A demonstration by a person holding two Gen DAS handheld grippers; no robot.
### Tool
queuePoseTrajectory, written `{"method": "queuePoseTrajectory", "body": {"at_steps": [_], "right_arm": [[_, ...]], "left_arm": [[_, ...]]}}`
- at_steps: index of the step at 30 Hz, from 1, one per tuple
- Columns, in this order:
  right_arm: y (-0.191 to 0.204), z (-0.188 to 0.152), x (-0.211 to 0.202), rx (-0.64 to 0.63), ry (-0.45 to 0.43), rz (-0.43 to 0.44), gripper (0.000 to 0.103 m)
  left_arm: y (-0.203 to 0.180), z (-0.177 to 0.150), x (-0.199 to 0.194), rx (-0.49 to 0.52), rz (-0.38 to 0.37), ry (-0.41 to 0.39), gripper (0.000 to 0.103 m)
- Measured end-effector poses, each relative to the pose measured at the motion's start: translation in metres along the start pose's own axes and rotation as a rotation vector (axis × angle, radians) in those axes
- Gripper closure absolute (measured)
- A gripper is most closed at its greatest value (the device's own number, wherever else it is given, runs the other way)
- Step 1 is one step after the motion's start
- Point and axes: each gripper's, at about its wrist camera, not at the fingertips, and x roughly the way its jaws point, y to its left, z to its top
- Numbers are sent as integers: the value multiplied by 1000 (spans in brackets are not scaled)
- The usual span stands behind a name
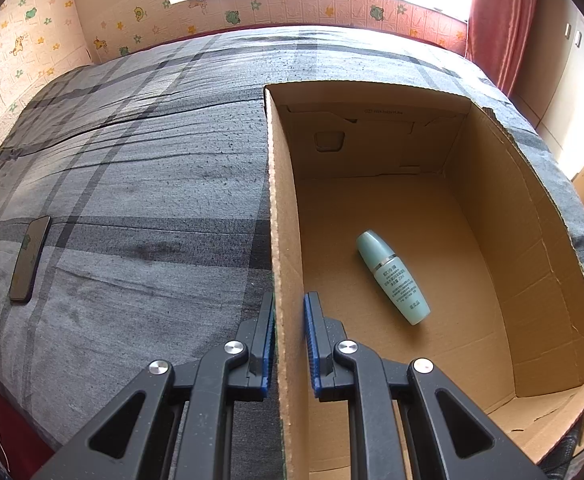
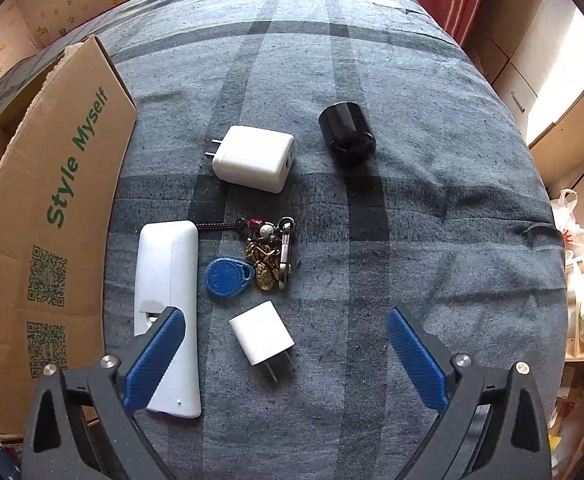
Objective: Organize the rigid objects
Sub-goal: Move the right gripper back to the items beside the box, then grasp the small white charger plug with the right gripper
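Plainly, the left tongs [image 1: 288, 344] were clamped on the near wall of the cardboard box [image 1: 532, 240], one blue pad outside and one inside the board, steadying it on the bed [image 1: 132, 160]. Inside the box a pale green bottle [image 1: 392, 276] lay on its side on the floor, the only thing stowed so far as that view showed. The right tongs [image 2: 286, 354] stood wide, holding nothing, pointed steeply down over the loose things on the plaid cover beside the box. A small white charger [image 2: 262, 338] lay between the spread fingers, prongs toward the camera; a long white remote [image 2: 168, 308] lay just beside it under the left-hand finger [image 2: 156, 356], a bunch of keys with a blue fob [image 2: 252, 260] just beyond, then a larger white charger [image 2: 254, 158] and a black cylinder [image 2: 346, 134] farther off. The step in hand seemed to be picking the small charger. To do it well, the tongs needed centring over its body, not the prongs, with the left-hand finger kept clear of the remote so only one thing was caught. Closing across the flat sides would have given the surest hold, since the soft cover could let it tip. A dark phone [image 1: 30, 260] lay apart on the far side of the box.
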Motion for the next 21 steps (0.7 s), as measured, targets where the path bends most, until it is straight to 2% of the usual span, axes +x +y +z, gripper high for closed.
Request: {"method": "queuePoseTrajectory", "body": {"at_steps": [4, 6, 8, 9, 11, 14, 21], "right_arm": [[-4, -5, 12, 31, 21, 11, 4], [-6, -7, 15, 42, 32, 24, 20], [-5, -9, 18, 39, 44, 39, 29], [-5, -9, 18, 35, 45, 50, 45], [-3, -10, 16, 28, 32, 61, 66], [1, -11, 11, 17, 6, 43, 66], [2, -10, -3, 21, 6, 54, 66]], "left_arm": [[-1, -1, 1, 7, 7, -1, 88], [-2, -1, 0, 8, 8, -3, 88], [-2, -2, 0, 7, 8, -3, 88], [-2, -2, 0, 7, 8, -2, 88], [-2, -2, 0, 8, 9, -3, 88], [-2, -2, 0, 7, 9, -3, 88], [-3, -2, 0, 9, 11, -4, 88]]}}
